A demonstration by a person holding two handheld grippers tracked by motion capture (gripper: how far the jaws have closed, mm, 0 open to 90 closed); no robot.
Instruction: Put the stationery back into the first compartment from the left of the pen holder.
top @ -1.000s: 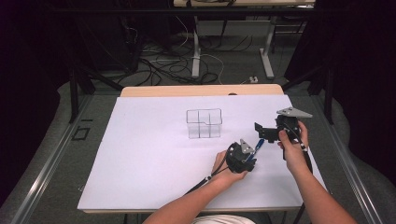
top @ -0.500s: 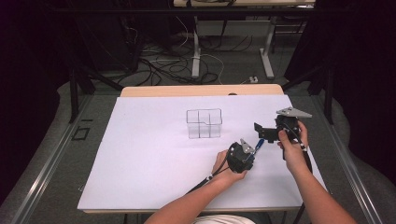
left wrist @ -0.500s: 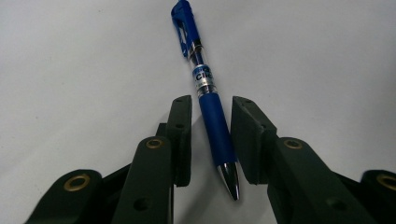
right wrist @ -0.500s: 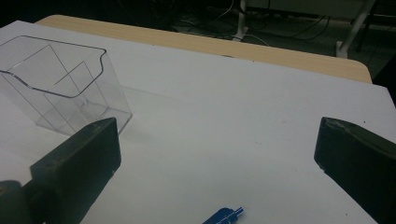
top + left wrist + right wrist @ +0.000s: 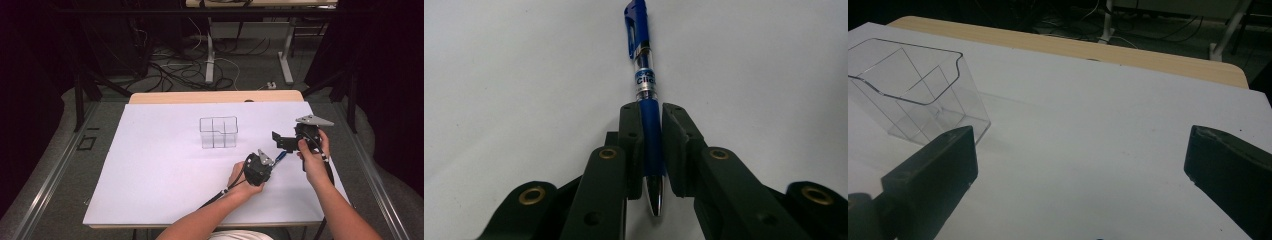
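A blue click pen point(image 5: 646, 95) lies between the jaws of my left gripper point(image 5: 651, 150), which is shut on its blue grip; the silver tip points back toward the camera and the clip end points away over the white sheet. In the high view the left gripper point(image 5: 267, 161) sits low at the table's right-centre with the pen point(image 5: 280, 156) sticking out to the right. My right gripper point(image 5: 281, 141) is held just beyond it, open, with nothing between its wide-apart jaws point(image 5: 1078, 165). A clear plastic divided organizer point(image 5: 218, 132) stands mid-table, and the organizer point(image 5: 913, 92) appears left in the right gripper view.
A white sheet point(image 5: 150, 165) covers the wooden table point(image 5: 215, 96). Beyond the far edge are cables and table legs point(image 5: 210, 50) on the floor. A dark rail point(image 5: 50, 170) runs along the left side.
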